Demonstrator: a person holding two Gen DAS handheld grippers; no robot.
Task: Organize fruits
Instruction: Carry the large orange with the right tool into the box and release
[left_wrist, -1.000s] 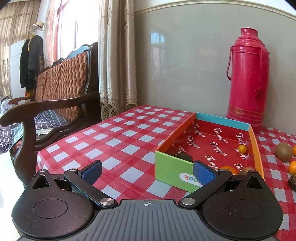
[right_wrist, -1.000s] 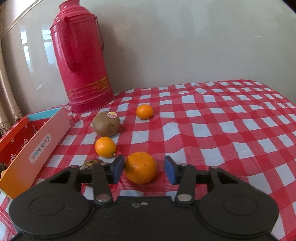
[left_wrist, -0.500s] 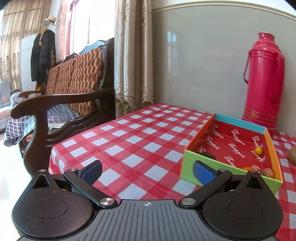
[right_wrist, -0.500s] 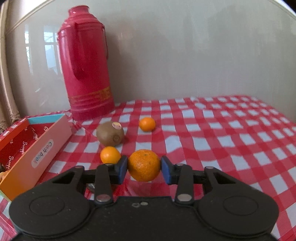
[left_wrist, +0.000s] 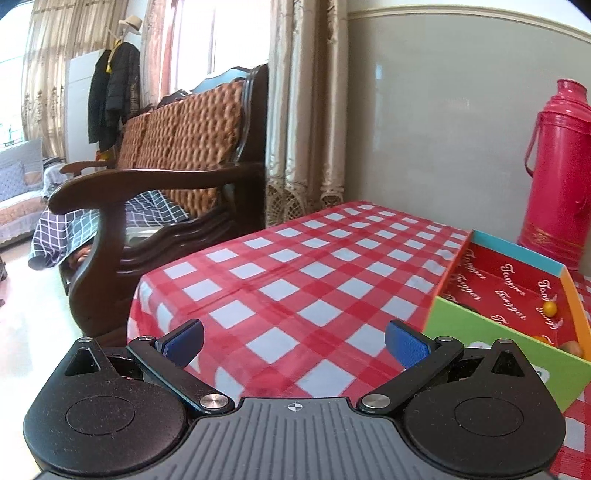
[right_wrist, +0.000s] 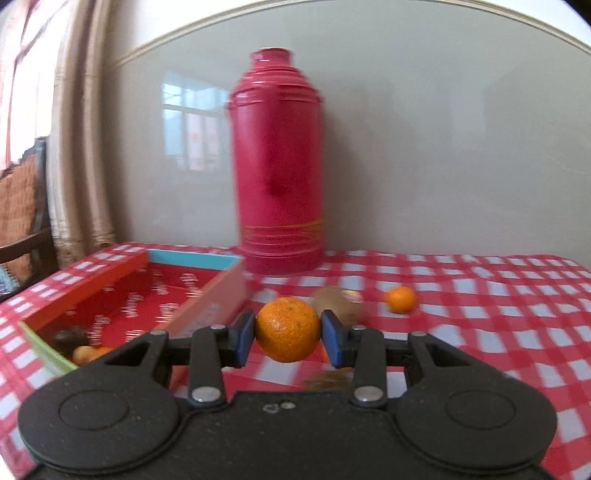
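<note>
Red-and-white checked tablecloth (left_wrist: 295, 280). Deep pink flask (right_wrist: 277, 177) with gold bands. Box (left_wrist: 509, 332) with green, orange and blue walls, red lettered floor. Orange tangerine (right_wrist: 288, 329) between blue pads (right_wrist: 242, 341).

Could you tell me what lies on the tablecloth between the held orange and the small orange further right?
In the right wrist view, a kiwi lies between the orange held by the right gripper and the small orange.

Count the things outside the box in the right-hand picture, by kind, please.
Oranges: 2 (held orange, small orange)
Kiwi: 1
Flask: 1
Total: 4; blurred bits behind the fingers not counted.
</note>
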